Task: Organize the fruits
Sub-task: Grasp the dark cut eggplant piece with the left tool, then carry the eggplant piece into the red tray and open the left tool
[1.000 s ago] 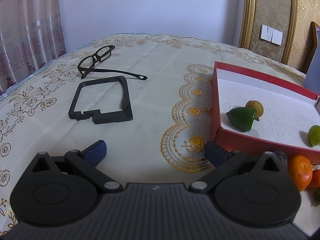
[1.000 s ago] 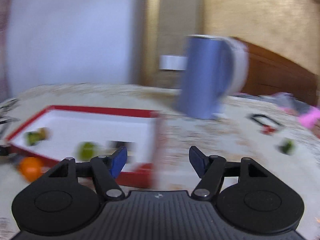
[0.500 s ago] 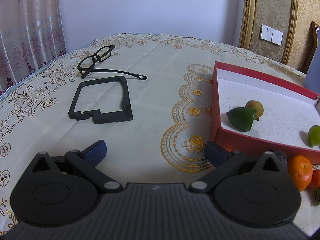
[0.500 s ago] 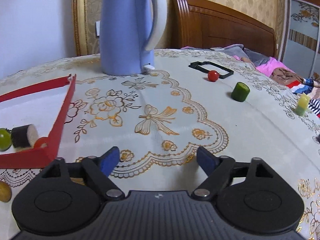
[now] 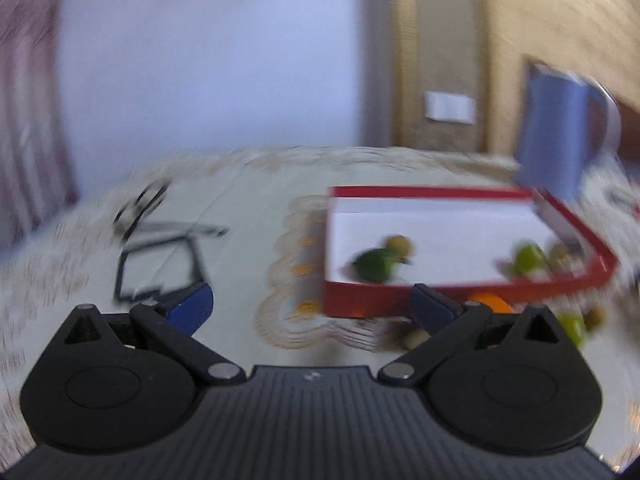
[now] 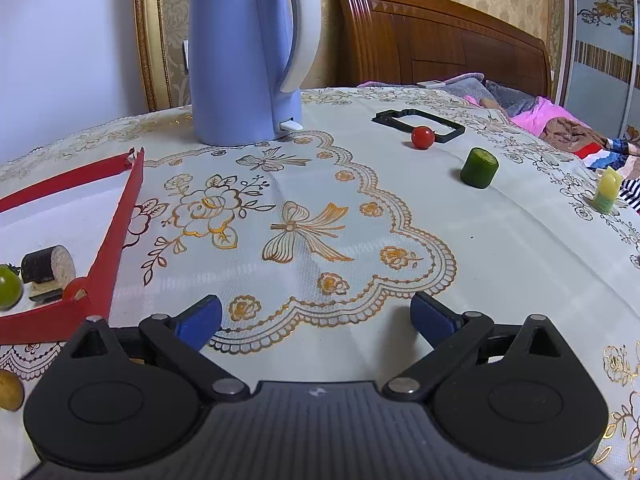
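Both the left gripper [image 5: 310,308] and right gripper [image 6: 316,318] stand wide open and empty, red tray [image 6: 116,236] near left holding fruit, cherry tomato [image 6: 423,137] and cucumber piece [image 6: 479,168] far right.

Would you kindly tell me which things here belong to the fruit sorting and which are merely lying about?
For the job: red tray, red tomato, green cylinder piece, yellow-green piece, orange, open right gripper.

Lying about: blue kettle, black frame, glasses, tablecloth.
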Demonstrator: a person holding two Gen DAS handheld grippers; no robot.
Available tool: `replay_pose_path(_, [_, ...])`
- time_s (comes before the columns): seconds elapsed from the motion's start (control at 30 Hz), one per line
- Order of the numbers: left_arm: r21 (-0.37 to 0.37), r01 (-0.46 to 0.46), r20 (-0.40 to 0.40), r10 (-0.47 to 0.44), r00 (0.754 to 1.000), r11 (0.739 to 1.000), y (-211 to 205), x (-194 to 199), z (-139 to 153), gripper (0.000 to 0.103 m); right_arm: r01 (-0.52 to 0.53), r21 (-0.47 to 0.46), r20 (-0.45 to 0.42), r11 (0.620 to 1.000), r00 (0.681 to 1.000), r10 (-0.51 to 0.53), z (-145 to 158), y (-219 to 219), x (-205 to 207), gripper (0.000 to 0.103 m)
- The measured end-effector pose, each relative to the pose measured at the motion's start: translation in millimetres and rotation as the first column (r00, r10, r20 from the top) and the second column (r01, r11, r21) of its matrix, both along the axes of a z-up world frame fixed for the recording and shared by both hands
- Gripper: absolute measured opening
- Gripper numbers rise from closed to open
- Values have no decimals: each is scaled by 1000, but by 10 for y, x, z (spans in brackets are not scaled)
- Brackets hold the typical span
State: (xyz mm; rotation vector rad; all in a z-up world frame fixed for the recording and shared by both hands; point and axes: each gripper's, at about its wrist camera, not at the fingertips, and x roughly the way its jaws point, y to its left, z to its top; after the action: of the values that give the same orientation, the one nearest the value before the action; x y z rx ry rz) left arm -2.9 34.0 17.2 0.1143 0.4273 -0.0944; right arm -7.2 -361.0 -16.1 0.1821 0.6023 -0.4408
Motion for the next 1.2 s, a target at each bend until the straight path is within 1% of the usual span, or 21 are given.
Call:
replay_pose_path(0.03, [55, 28, 15, -29, 999, 998, -116, -36, -16, 103, 0, 0, 0, 1000, 1000, 0, 0, 0, 0, 101])
replay_pose_path(0.1, [126, 78, 20, -81, 997, 989, -280, -63, -61, 102, 0, 0, 0, 1000, 1000, 0, 0, 0, 0, 101])
replay_pose_path(0.13, [153, 92, 14, -95, 995, 984, -357, -58, -89, 99, 0, 0, 0, 1000, 1000, 0, 0, 1, 0, 101])
replay_pose_path(0.17, [163, 98, 6, -100, 995, 982, -377, -47, -109, 91, 0, 0, 0, 1000, 1000, 0, -1, 1, 1, 101])
replay_pose_path(0.2, [162, 110, -13, -109, 994, 981, -403, -14, -127, 91, 0, 0, 0, 1000, 1000, 0, -1, 0, 1, 101])
replay_pose_path(0.3, [120, 141, -47, -136, 990, 983, -397, 37, -148, 90, 0, 0, 0, 1000, 1000, 0, -1, 1, 2, 101])
replay_pose_path(0.53, [111, 166, -76, -158, 985, 980, -391, 73, -190, 87, 0, 0, 0, 1000, 1000, 0, -2, 2, 3, 101])
replay_pose_path(0.6, [84, 166, -90, -158, 983, 983, -357, 102, -186, 78, -1, 0, 0, 1000, 1000, 1, -3, -3, 3, 101])
replay_pose_path(0.63, [59, 166, -99, -160, 982, 984, -331, 128, -189, 77, -1, 0, 0, 1000, 1000, 1, -3, -2, 3, 101])
replay_pose_path(0.67, [43, 169, -105, -164, 981, 985, -311, 146, -186, 73, -1, 0, 0, 1000, 1000, 1, -3, -2, 3, 101])
replay_pose_path(0.7, [15, 186, -117, -183, 976, 983, -281, 166, -188, 62, -1, 0, 0, 1000, 1000, 1, -3, -3, 3, 101])
replay_pose_path(0.73, [-6, 204, -124, -203, 971, 979, -259, 169, -189, 56, -1, 0, 0, 1000, 1000, 1, -3, -3, 3, 101])
replay_pose_path(0.77, [-23, 223, -137, -224, 965, 975, -252, 172, -194, 44, -1, 0, 0, 1000, 1000, 1, -3, -2, 3, 101])
replay_pose_path(0.8, [-36, 244, -157, -246, 956, 969, -252, 179, -212, 35, -1, 0, 0, 1000, 1000, 1, -3, -3, 3, 101])
replay_pose_path(0.83, [-40, 255, -165, -258, 952, 966, -263, 175, -227, 31, -1, 0, 0, 1000, 1000, 1, -3, -3, 3, 101])
replay_pose_path(0.97, [3, 247, -154, -244, 958, 969, -345, 123, -250, 29, -1, 0, 0, 1000, 1000, 1, -3, -3, 3, 101])
replay_pose_path(1.2, [19, 218, -109, -214, 971, 976, -343, 57, -199, 29, -1, 1, 0, 1000, 1000, 1, -3, -4, 3, 101])
